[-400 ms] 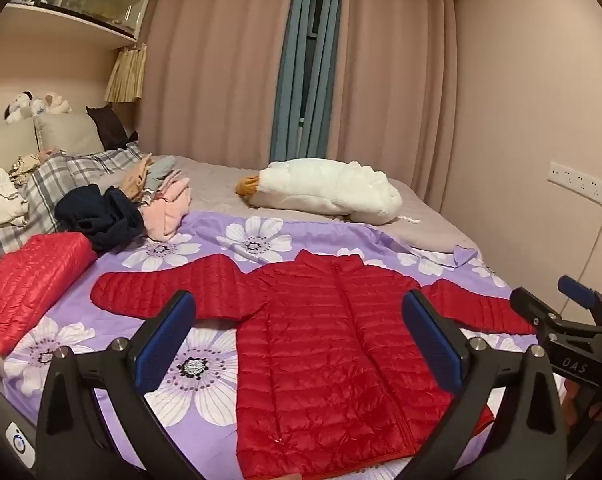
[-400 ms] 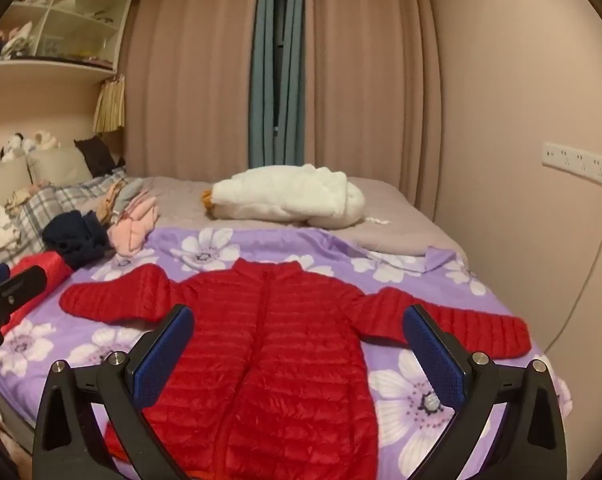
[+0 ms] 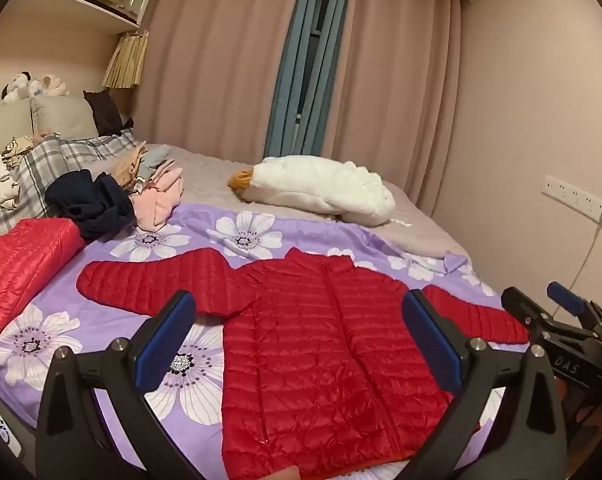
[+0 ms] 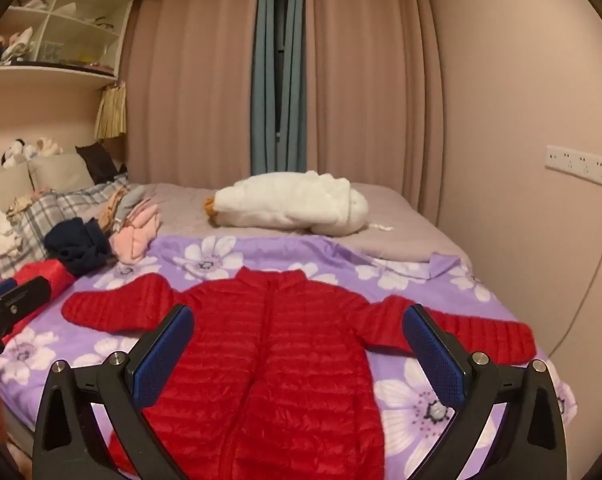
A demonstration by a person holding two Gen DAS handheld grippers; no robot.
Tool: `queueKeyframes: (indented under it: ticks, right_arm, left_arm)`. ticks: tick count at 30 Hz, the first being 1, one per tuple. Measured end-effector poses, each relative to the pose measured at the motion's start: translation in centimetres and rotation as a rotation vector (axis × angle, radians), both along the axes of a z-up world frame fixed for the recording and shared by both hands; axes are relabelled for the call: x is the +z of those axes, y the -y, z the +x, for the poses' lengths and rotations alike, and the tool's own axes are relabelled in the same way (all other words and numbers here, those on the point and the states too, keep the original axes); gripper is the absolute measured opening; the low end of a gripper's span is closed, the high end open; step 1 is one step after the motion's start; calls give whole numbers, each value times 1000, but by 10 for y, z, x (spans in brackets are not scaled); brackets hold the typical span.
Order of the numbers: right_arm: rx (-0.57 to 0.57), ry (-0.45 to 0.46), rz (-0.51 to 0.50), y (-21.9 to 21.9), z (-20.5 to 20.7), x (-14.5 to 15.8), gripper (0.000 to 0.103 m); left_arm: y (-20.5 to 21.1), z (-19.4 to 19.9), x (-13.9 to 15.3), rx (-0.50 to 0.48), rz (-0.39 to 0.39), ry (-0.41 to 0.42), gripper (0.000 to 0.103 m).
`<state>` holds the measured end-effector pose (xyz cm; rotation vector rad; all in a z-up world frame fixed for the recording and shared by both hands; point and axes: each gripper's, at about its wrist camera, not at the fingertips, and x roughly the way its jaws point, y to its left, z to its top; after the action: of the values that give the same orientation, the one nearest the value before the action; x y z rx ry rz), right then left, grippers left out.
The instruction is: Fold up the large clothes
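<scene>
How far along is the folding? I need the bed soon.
Done: one red padded garment already lies folded at the bed's left side. In hand: nothing is gripped; the left tool and right tool hover open above the red jacket, which lies spread flat with both sleeves out on the floral cover. Left: folding this jacket entirely, and apparently the loose pile of clothes behind.

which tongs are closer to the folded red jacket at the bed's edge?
Left. The folded red jacket lies just left of the left tongs. The right tongs sit further over, with the left ones between them and the jacket.
</scene>
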<state>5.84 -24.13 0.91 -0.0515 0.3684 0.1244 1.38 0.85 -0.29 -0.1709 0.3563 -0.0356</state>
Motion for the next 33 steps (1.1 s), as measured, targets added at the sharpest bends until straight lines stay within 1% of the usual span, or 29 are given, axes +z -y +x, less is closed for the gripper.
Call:
queueKeyframes:
  ticks: [3,6,10,15,19,23,26,29,33]
  right_arm:
    - [-15,4,-19,-5,-3,-4,103]
    - [-22,0,-29,-3,-1,-5,103]
    - [-17,-2,-7,-1,-5,-4,103]
    - [-23,-15,3,1,-4,-5,103]
    - [-26,-26,-17,1,-3,-7,103]
    - [-28,-13,7,4,-5,-4,103]
    - [-17,-15,18,5,-2,-3,103]
    - [-15,-17,5,4,-2,-4,103]
    - [-14,-19,0,0,-4,-6,103]
  left_arm:
    - [1,3,-1,12,21,-8,103]
    - [2,5,-4,11,20,-13,103]
    - [3,5,-4,-5,13,-22,103]
    - [4,-1,-2,-22,15,-6,103]
    - [4,0,-2,-4,18,-11,103]
    - [0,2,-5,18,-7,-31,103]
    - [-3,-3,-3,8,-17,-22,103]
    - [-4,-4,-3,11,-14,-19,103]
    - [-5,0,-4,25,-6,-37,103]
